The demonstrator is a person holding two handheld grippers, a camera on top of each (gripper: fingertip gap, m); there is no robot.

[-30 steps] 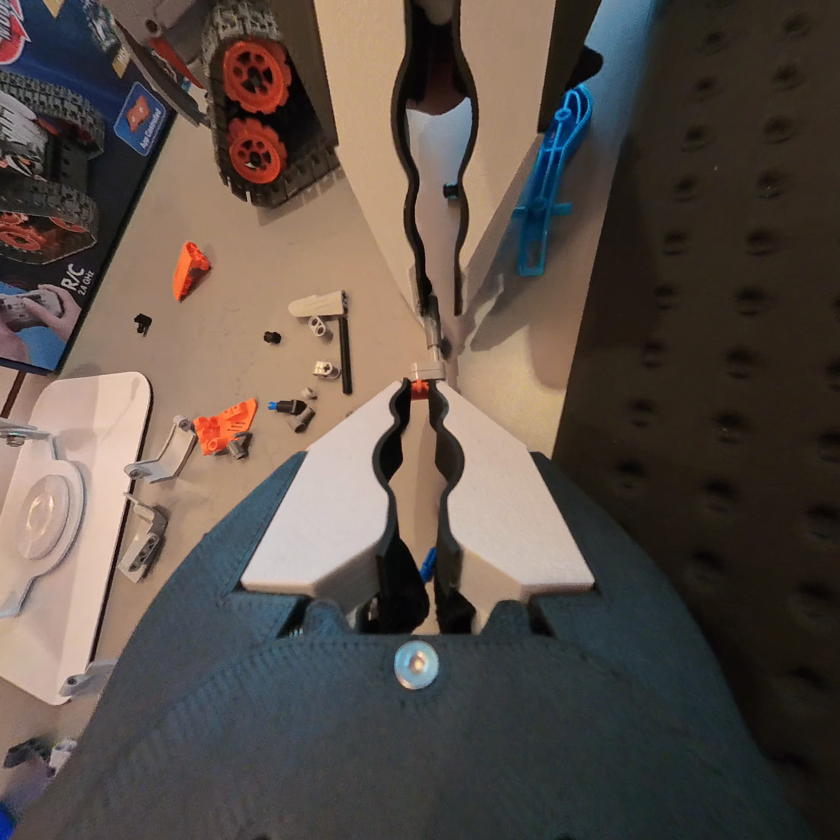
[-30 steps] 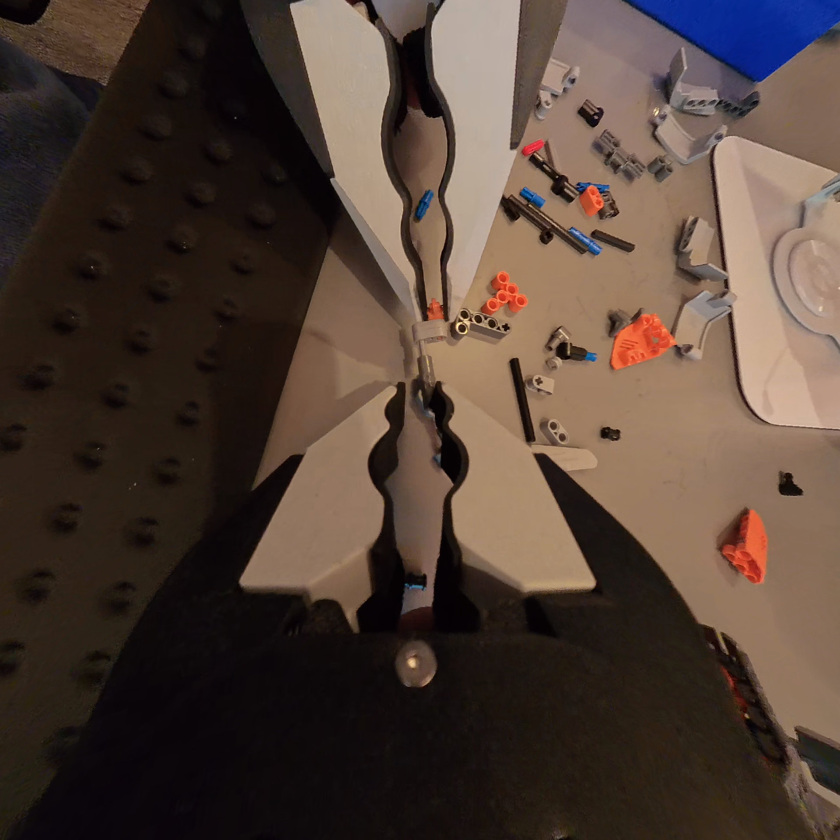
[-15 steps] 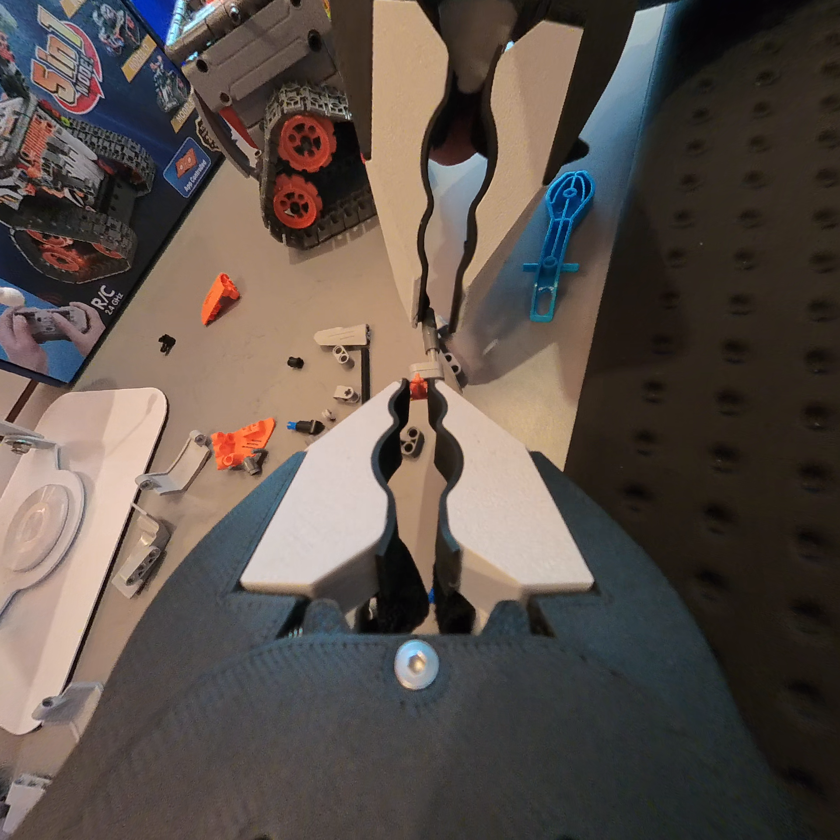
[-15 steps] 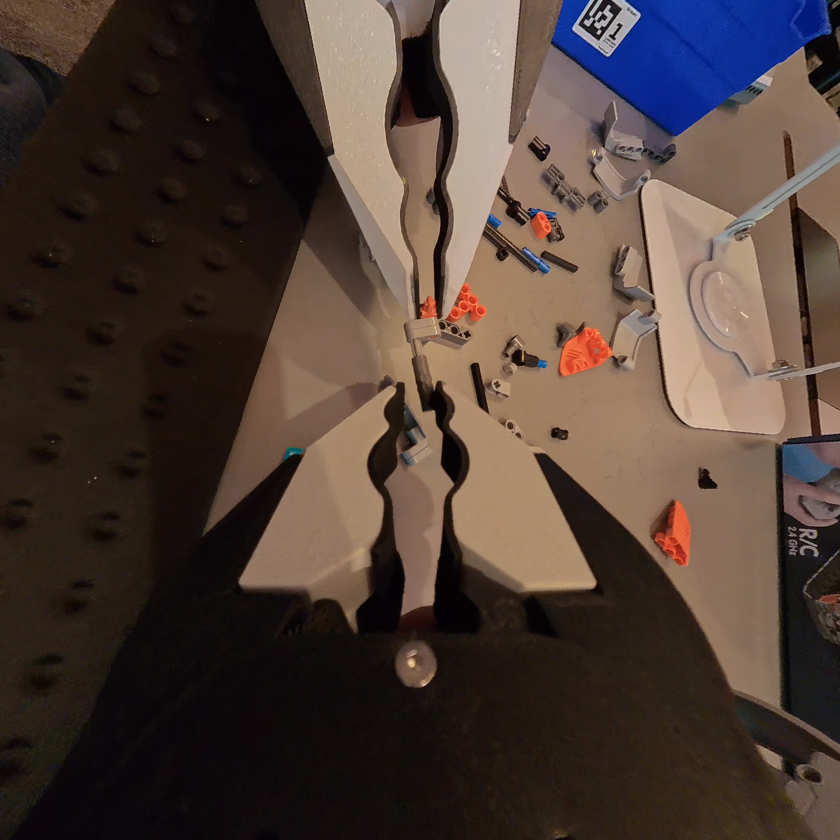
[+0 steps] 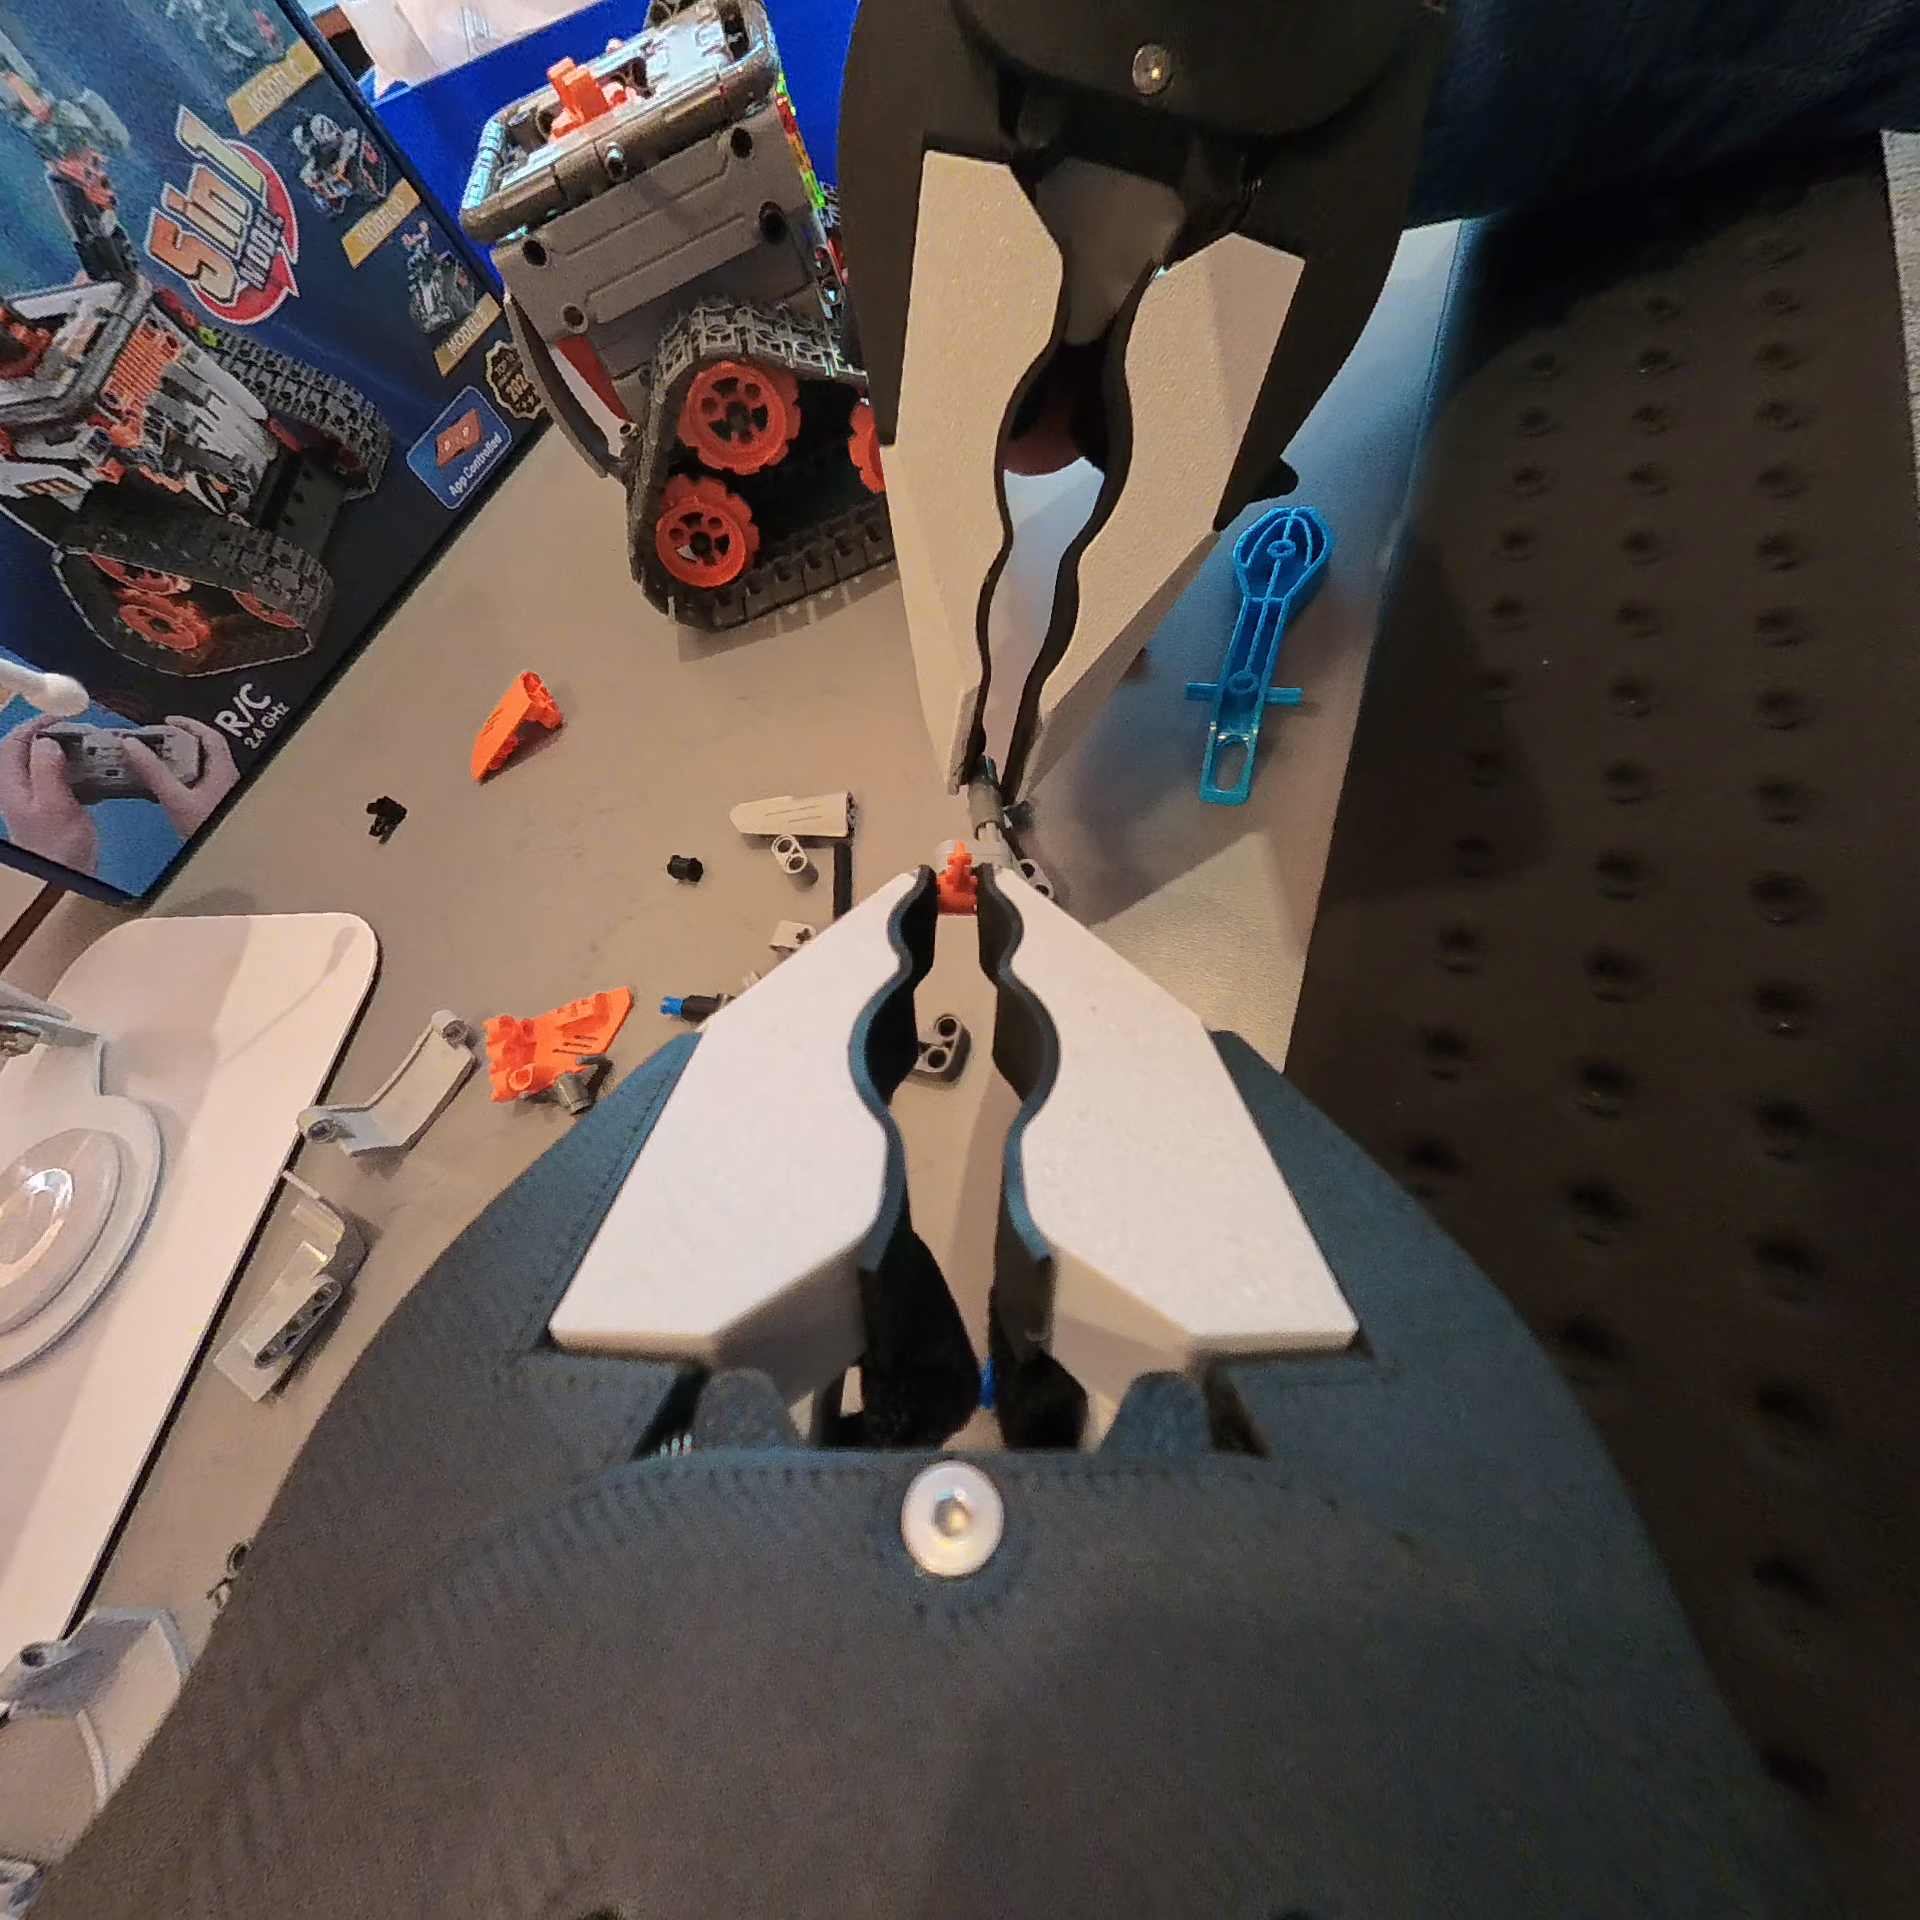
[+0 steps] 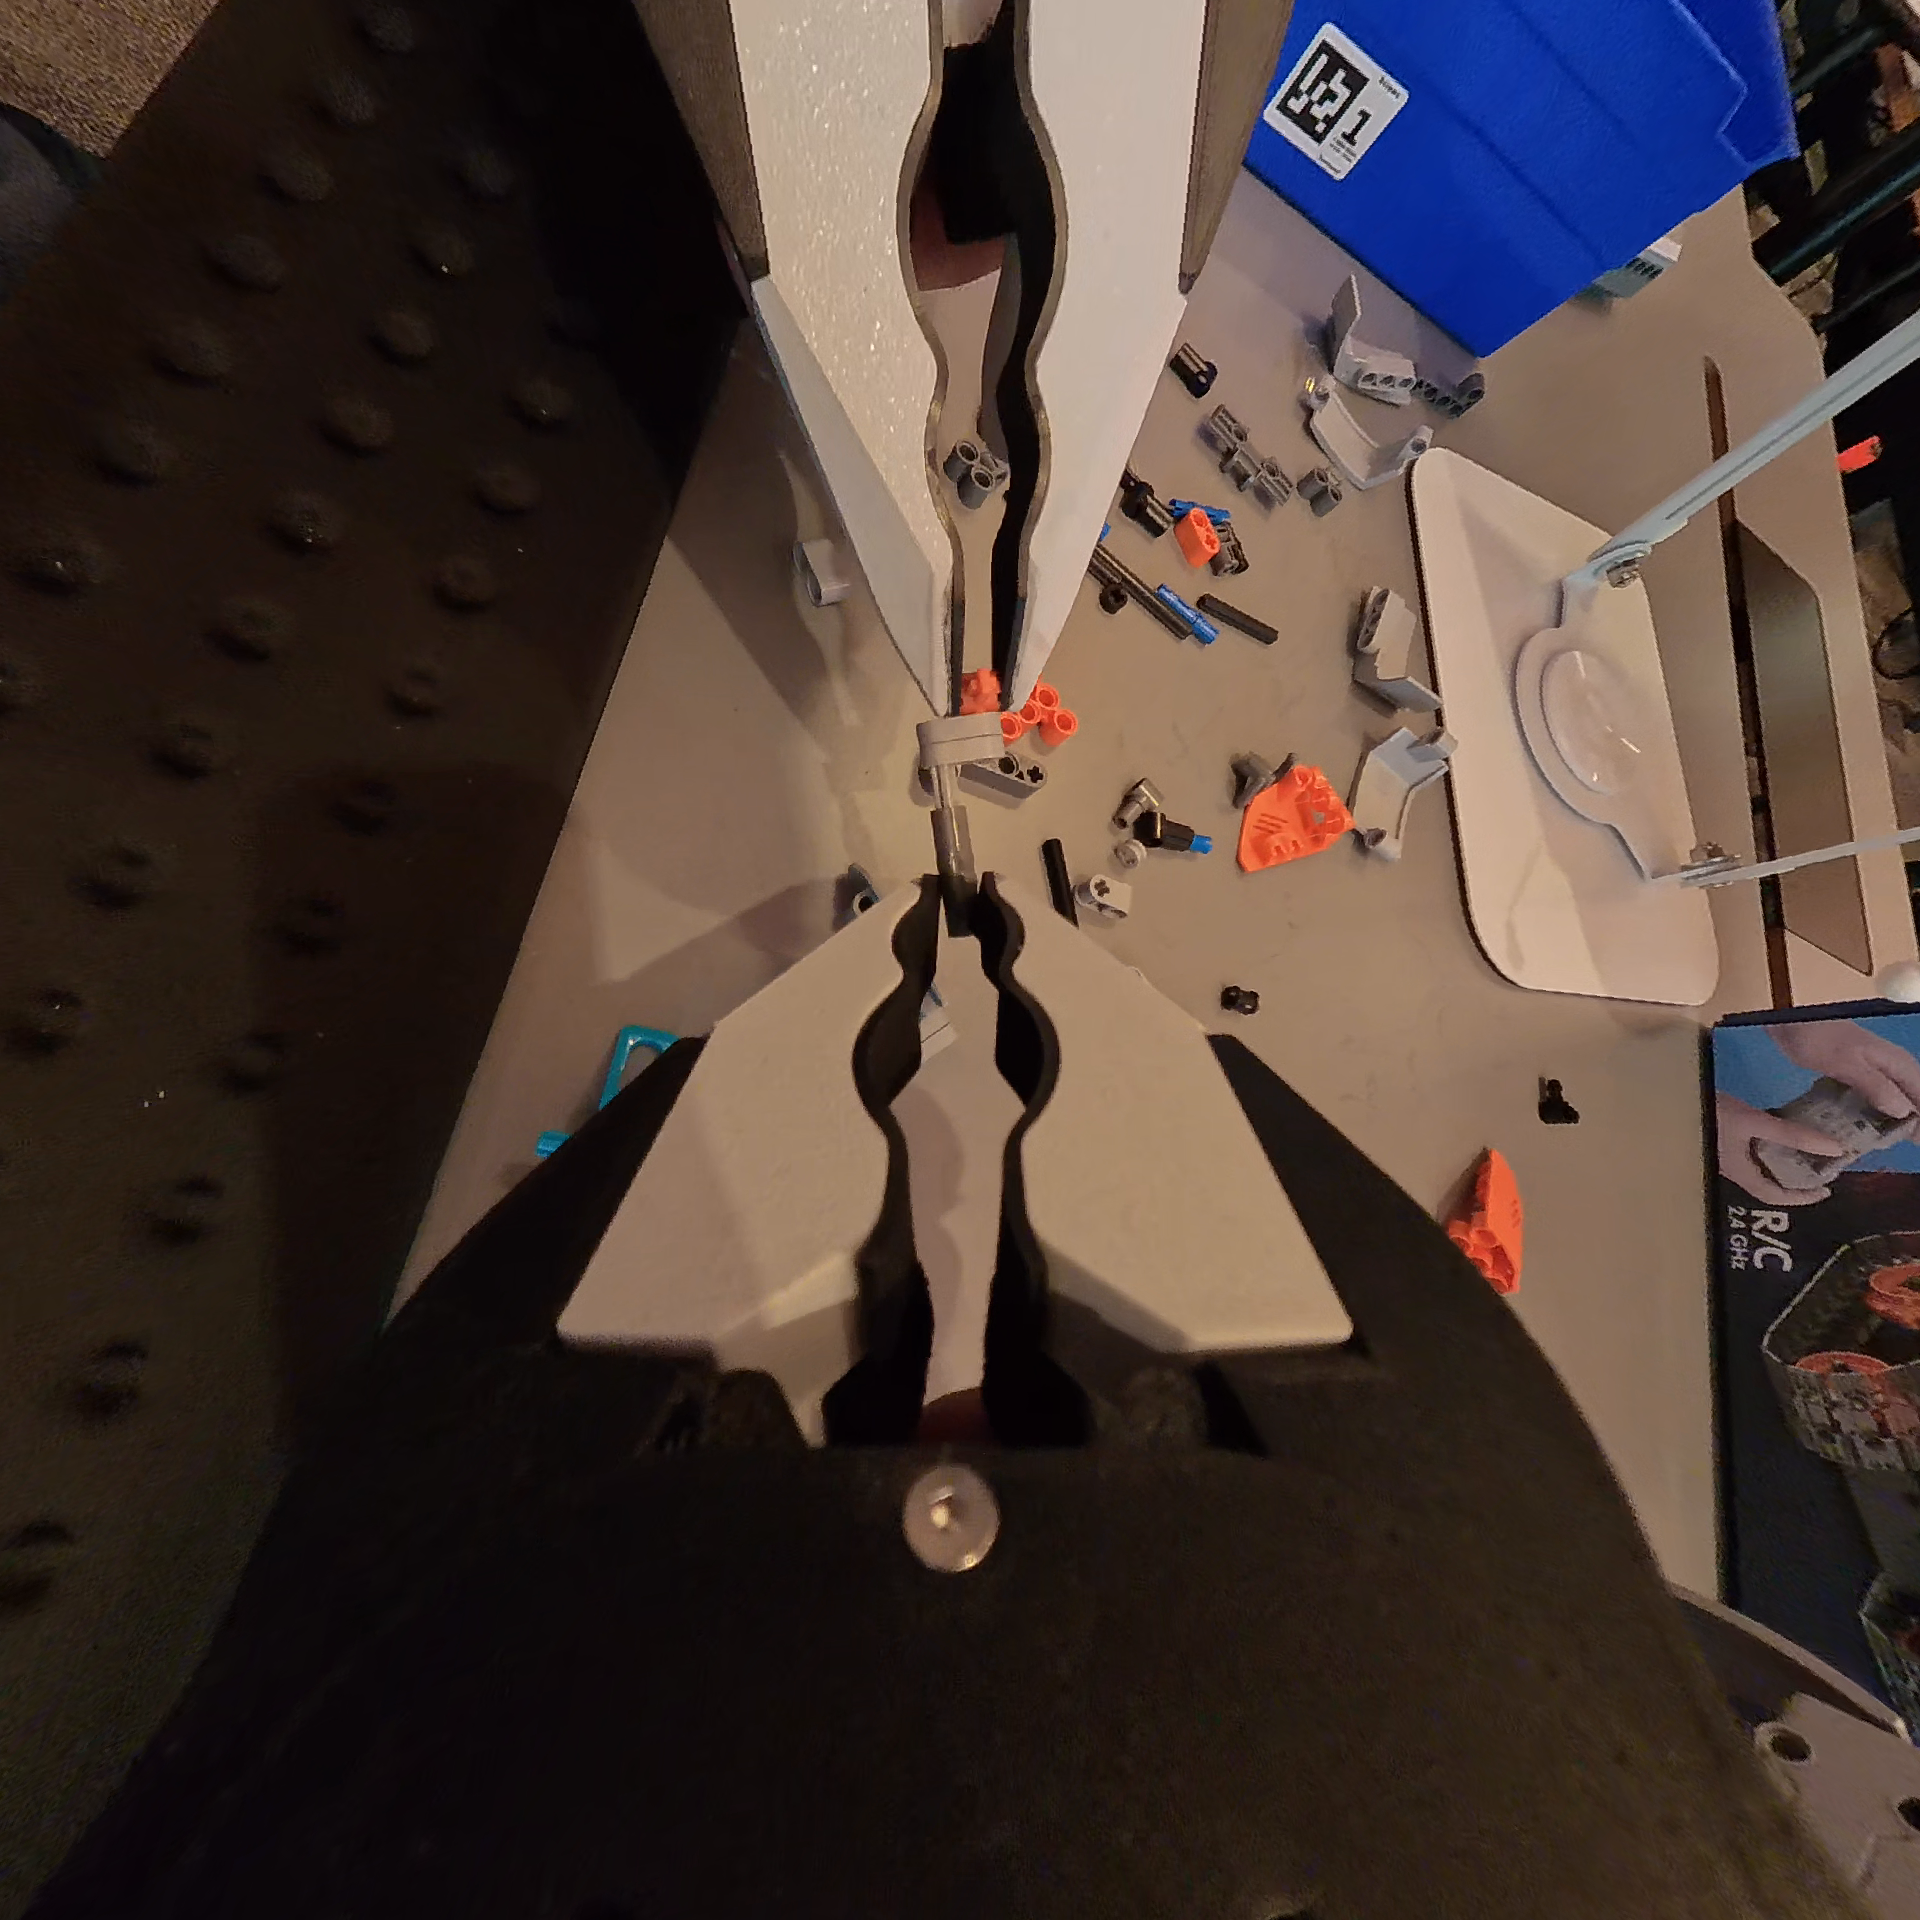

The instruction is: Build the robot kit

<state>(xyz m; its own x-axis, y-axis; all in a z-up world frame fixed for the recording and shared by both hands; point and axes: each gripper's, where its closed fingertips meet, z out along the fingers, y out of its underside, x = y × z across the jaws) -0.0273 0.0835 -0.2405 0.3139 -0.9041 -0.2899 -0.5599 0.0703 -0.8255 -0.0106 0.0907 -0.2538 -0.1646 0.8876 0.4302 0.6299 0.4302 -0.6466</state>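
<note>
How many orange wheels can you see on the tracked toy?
3 on the tracked toy: upper wheel, lower wheel, and a third wheel half-hidden behind the right gripper. More may be hidden.

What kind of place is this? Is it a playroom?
More likely a hobby or work table for building a toy kit: a half-built tracked vehicle, its box and loose building pieces lie on a grey tabletop.
</note>
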